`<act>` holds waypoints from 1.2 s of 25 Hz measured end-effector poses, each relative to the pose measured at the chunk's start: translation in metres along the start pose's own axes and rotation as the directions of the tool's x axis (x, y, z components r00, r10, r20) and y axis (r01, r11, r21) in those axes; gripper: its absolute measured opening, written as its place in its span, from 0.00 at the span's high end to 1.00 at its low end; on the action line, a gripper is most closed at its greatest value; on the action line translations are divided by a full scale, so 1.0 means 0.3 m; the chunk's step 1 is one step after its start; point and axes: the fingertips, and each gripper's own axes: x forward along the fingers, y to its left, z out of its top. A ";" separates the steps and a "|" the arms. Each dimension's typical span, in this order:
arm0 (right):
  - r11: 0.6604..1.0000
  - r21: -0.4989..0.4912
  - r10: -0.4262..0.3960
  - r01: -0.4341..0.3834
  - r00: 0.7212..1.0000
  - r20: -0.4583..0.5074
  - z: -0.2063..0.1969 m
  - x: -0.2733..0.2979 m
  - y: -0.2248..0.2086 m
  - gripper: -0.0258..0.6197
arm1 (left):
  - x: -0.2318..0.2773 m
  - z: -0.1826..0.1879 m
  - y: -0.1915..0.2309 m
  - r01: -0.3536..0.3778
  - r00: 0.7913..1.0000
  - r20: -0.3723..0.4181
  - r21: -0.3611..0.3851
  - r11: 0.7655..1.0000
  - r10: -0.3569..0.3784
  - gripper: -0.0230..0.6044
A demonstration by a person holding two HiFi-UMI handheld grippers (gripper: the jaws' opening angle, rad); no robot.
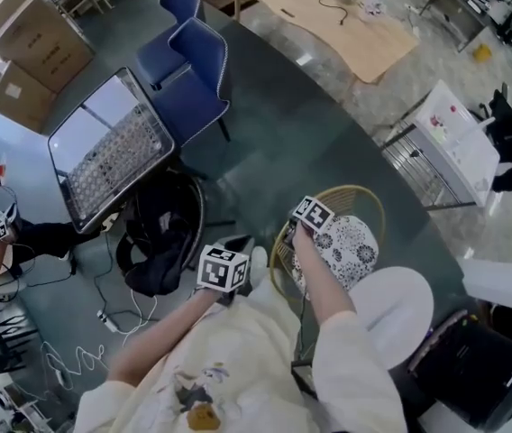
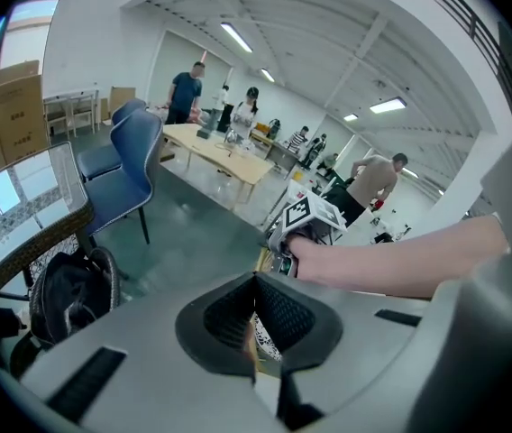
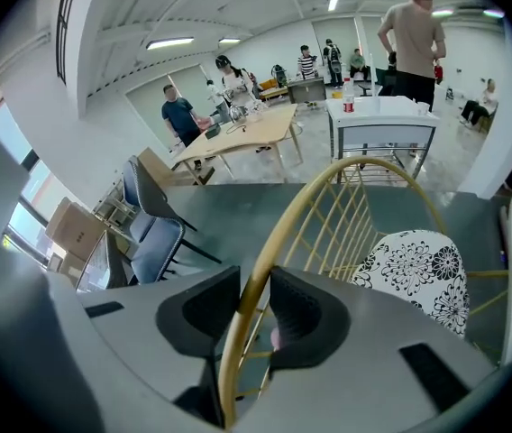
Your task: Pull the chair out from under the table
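**Head view:** the gold wire chair stands just beside the white round table. The floral cushion is almost all in the open, and only its near edge meets the tabletop rim. Judgement: the chair is largely clear of the table. What's left is at most a short drag further out, then letting go.
- The right gripper is at the left end of the backrest hoop.
- The left gripper is just beside the hoop's lower left.
- Obstacles: a black backpack sits on the floor by the glass-topped table, with loose cables near it, all to the left. The grey floor beyond the chair is open, so that looks like the safer direction.

**Left gripper view:** the left gripper's jaws are pressed together at the tips, with nothing clearly pinched. A sliver of gold and cushion pattern shows through the slot below them, and contact can't be confirmed. Judgement: this gripper isn't carrying the pull.
- The right gripper's marker cube and the hand holding it are directly ahead.
- The blue chairs and the long wooden table are further off.

**Right gripper view:** the right gripper's jaws are clamped on the backrest hoop. The gold rod runs up between the pads and arcs right over the floral cushion.
- The white table edge shows at the right border.
- The white cart and several standing people are beyond, well apart from the chair and not in its path.
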 end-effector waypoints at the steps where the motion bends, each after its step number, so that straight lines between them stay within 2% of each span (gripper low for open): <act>1: 1.000 0.006 -0.004 0.004 1.000 -0.003 0.000 0.002 0.000 0.81 | 0.010 -0.004 0.008 0.003 1.000 -0.006 -0.013 1.000 -0.004 0.96; 4: 1.000 0.020 -0.017 0.017 1.000 -0.018 -0.010 0.004 -0.001 0.82 | 0.020 -0.027 0.038 -0.005 1.000 -0.021 -0.041 0.999 0.004 0.96; 12: 1.000 0.000 -0.029 0.029 0.999 -0.040 -0.010 0.008 0.000 0.82 | 0.021 -0.047 0.053 -0.018 1.000 -0.023 -0.055 0.998 0.017 0.96; 18: 0.999 0.048 0.007 -0.004 0.998 -0.067 -0.024 0.022 0.053 0.83 | 0.016 -0.033 0.051 -0.018 1.000 -0.008 -0.051 0.999 0.017 0.96; 30: 0.999 0.033 0.042 -0.039 0.994 -0.096 -0.007 0.089 0.169 0.83 | 0.018 0.012 0.115 -0.052 0.998 0.021 -0.087 0.995 0.054 0.96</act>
